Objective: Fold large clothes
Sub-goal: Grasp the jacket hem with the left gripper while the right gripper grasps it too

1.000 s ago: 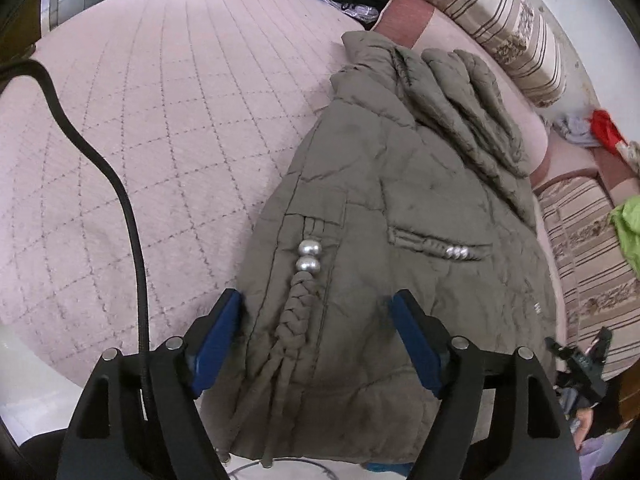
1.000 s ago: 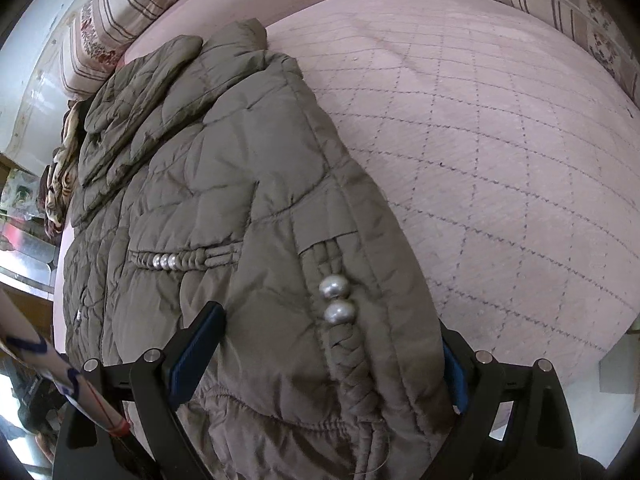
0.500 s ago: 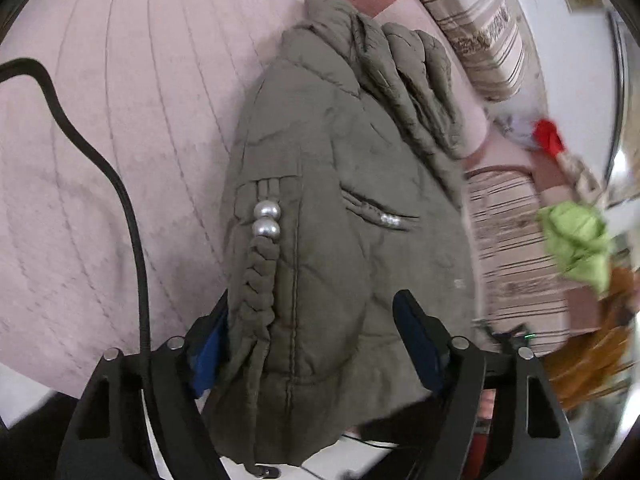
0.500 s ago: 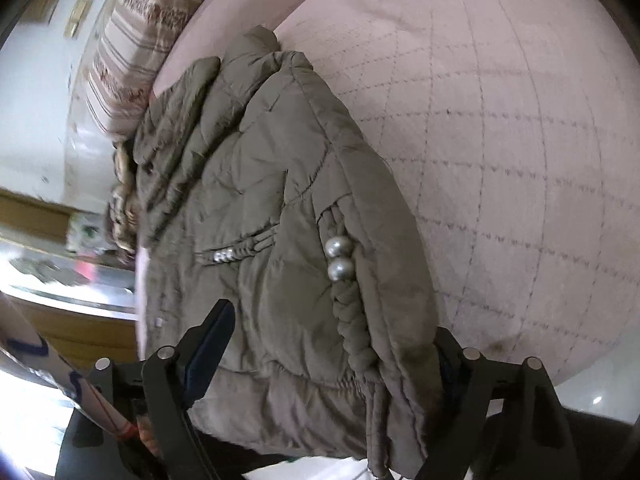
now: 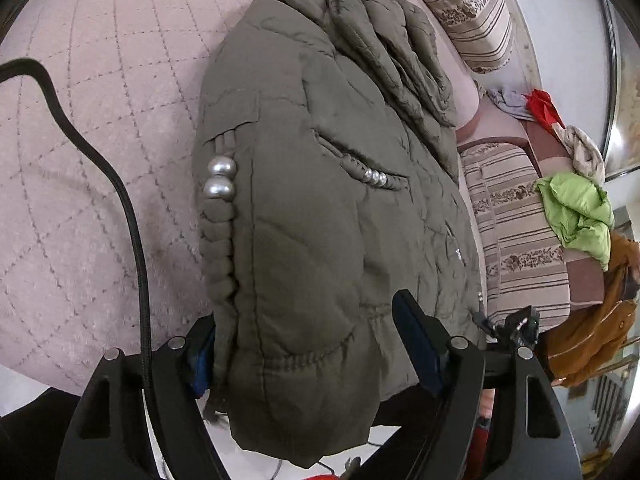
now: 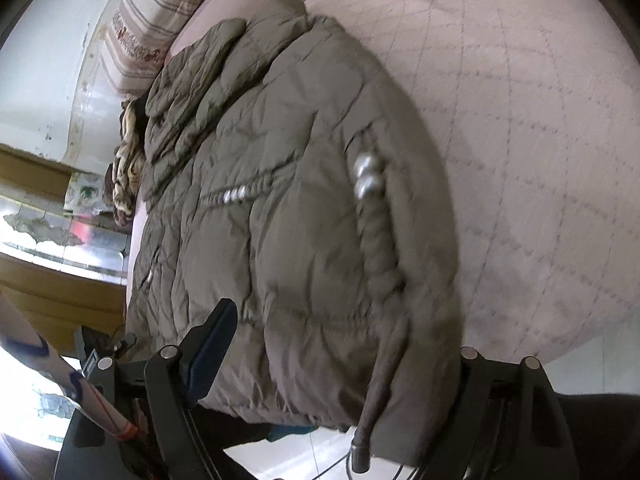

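On pink quilted bedding (image 5: 100, 120), both wide-spread tools straddle an olive jacket's (image 5: 320, 200) hem, striped cushions (image 5: 516, 232) beside.

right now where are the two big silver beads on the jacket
In the left wrist view the two silver beads sit on the olive jacket along its left edge, atop the braided cord, beside the pink quilted bedspread.

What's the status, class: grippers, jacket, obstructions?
Left gripper and right gripper straddle the olive jacket hem, grip unclear. Jacket overhangs pink bed. Nothing blocking.
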`<state>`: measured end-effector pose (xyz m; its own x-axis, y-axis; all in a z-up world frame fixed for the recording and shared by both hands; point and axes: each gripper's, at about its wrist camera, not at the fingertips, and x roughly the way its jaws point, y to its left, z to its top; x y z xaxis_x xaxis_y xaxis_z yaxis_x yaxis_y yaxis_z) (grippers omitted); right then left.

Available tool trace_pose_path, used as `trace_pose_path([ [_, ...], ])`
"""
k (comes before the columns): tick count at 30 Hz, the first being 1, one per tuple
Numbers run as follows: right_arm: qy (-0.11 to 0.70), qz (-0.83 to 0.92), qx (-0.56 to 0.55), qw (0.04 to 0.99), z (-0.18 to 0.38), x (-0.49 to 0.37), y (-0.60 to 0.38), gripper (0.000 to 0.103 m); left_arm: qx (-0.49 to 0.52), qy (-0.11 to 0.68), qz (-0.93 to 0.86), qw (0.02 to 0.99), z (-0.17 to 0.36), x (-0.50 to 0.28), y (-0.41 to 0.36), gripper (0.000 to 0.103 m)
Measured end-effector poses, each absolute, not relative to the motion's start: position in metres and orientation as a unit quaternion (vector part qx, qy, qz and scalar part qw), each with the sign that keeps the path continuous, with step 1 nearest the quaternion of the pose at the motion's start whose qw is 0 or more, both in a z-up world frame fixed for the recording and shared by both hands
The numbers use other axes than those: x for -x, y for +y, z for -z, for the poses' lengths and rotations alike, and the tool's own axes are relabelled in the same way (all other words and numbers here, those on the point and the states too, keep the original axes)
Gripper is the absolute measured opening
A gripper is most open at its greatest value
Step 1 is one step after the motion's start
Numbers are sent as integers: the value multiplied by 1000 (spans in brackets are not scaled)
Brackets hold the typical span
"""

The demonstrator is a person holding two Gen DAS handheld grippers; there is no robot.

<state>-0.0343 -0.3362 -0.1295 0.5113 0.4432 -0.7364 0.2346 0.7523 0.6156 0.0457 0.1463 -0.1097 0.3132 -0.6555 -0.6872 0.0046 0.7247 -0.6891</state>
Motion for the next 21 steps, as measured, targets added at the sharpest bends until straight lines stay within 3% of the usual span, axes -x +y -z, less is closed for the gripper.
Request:
trace_pose_path([
  [7, 484, -65, -348, 800, 134, 39, -334, 78, 312, 533, 204, 759, 111, -41, 149, 73],
  [11, 493, -43, -300, 816, 131, 36, -323, 68, 261, 538, 156, 786, 104, -31, 143, 43],
  [12, 495, -33, -280, 822, 129, 35, -318, 60, 256, 538, 150, 789, 102, -29, 143, 39],
  [16, 488, -29, -256, 834, 122, 36, -311, 36, 241, 525, 127, 806, 84, -20, 141, 31],
  [21, 456, -37, -264, 849, 103, 50, -313, 29, 192, 502, 109, 836, 53, -11, 128, 28],
])
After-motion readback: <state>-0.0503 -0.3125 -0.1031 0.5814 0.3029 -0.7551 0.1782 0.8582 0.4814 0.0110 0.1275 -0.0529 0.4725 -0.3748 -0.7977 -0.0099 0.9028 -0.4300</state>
